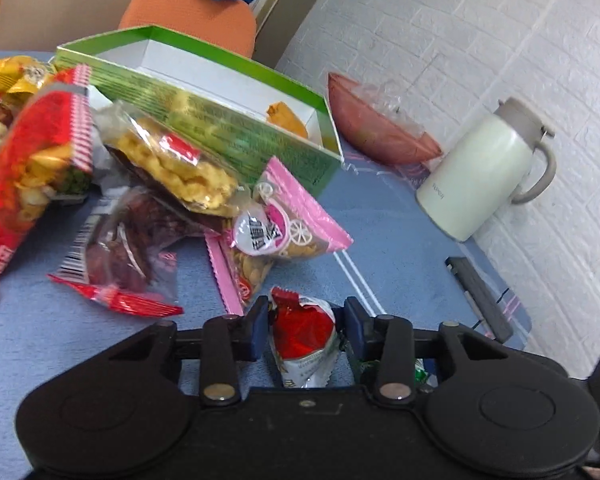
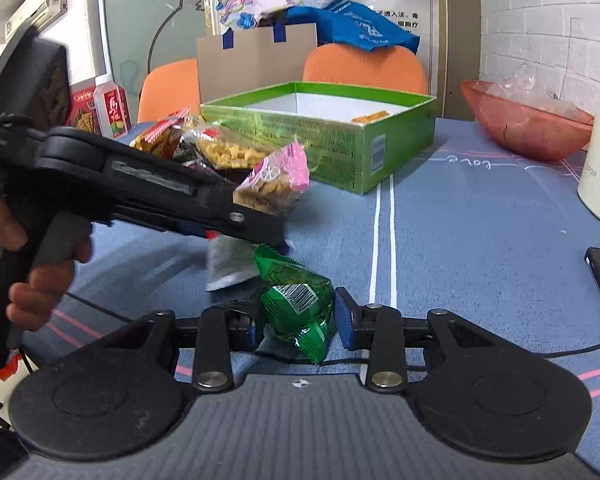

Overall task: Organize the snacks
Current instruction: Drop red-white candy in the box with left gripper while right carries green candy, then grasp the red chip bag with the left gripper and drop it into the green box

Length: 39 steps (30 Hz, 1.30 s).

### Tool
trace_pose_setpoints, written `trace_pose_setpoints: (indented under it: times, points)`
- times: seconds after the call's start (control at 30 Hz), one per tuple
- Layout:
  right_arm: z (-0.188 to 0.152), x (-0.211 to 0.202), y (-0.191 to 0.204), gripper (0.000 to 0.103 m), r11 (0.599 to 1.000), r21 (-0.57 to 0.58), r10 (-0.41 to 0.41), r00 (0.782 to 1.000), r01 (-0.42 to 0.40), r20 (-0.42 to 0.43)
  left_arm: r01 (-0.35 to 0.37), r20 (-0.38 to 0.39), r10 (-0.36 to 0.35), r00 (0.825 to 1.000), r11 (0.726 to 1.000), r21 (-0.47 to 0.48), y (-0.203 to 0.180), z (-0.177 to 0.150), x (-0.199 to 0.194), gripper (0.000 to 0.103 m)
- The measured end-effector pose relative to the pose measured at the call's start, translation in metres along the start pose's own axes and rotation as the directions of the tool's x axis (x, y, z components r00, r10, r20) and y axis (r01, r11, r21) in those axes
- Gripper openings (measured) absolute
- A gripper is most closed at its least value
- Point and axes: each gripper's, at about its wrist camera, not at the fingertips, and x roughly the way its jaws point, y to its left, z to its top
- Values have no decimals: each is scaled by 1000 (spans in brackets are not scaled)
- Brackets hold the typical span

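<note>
My left gripper (image 1: 306,322) is shut on a small red and silver snack packet (image 1: 304,336), held just above the blue tablecloth. My right gripper (image 2: 298,320) is shut on a green snack packet (image 2: 300,304). The left gripper (image 2: 260,232) also shows in the right wrist view, to the left, with its silver packet (image 2: 228,260) hanging below. A green open box (image 1: 228,120) (image 2: 340,136) stands behind, with one orange snack (image 1: 286,118) inside. A pile of snack bags (image 1: 120,184) lies left of the box, a pink bag (image 1: 288,224) nearest.
A white jug (image 1: 484,172) and a red plastic bowl (image 1: 376,128) stand by the white brick wall on the right. A dark phone (image 1: 480,296) lies near the table's right edge. Orange chairs (image 2: 364,64) and a cardboard bag (image 2: 256,60) stand behind the table.
</note>
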Motion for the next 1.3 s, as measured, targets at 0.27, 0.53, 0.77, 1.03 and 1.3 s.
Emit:
trace_pose_setpoints:
  times: [0.27, 0.53, 0.77, 1.03, 1.3]
  points:
    - [39, 5, 2, 61, 999, -34, 37, 992, -33, 124, 12, 161, -21, 987, 998, 61, -12, 48, -50, 93]
    - [99, 52, -13, 62, 999, -2, -41, 970, 42, 238, -90, 234, 87, 968, 996, 4, 10, 125, -17, 94]
    - [127, 102, -31, 62, 994, 37, -106, 965, 100, 241, -170, 216, 171, 961, 985, -25, 34, 160, 28, 95]
    - [115, 133, -34, 103, 987, -3, -157, 958, 162, 240, -254, 202, 248, 947, 967, 3, 42, 149, 47, 103]
    - [104, 58, -17, 103, 993, -1, -116, 948, 122, 298, -201, 282, 184, 941, 979, 31, 7, 112, -32, 103]
